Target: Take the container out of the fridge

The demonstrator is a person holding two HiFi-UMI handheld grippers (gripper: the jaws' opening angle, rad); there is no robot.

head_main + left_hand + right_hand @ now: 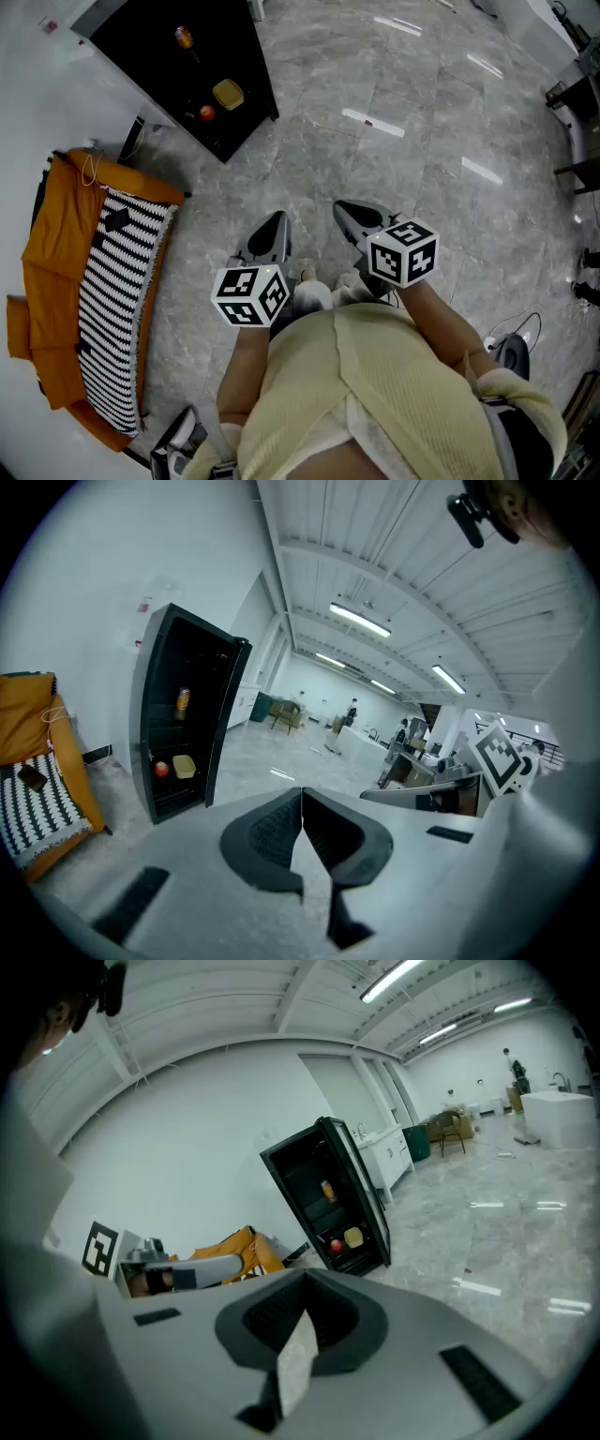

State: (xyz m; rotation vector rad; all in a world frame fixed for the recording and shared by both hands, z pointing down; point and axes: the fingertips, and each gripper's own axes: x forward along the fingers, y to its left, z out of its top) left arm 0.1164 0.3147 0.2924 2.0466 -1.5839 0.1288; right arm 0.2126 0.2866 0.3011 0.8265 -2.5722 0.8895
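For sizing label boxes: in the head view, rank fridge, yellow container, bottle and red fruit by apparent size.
1. fridge
2. container
3. bottle and red fruit: too alike to rank.

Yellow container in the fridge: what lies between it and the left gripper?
Only bare grey floor; the head view shows it between the yellow container and the left gripper.
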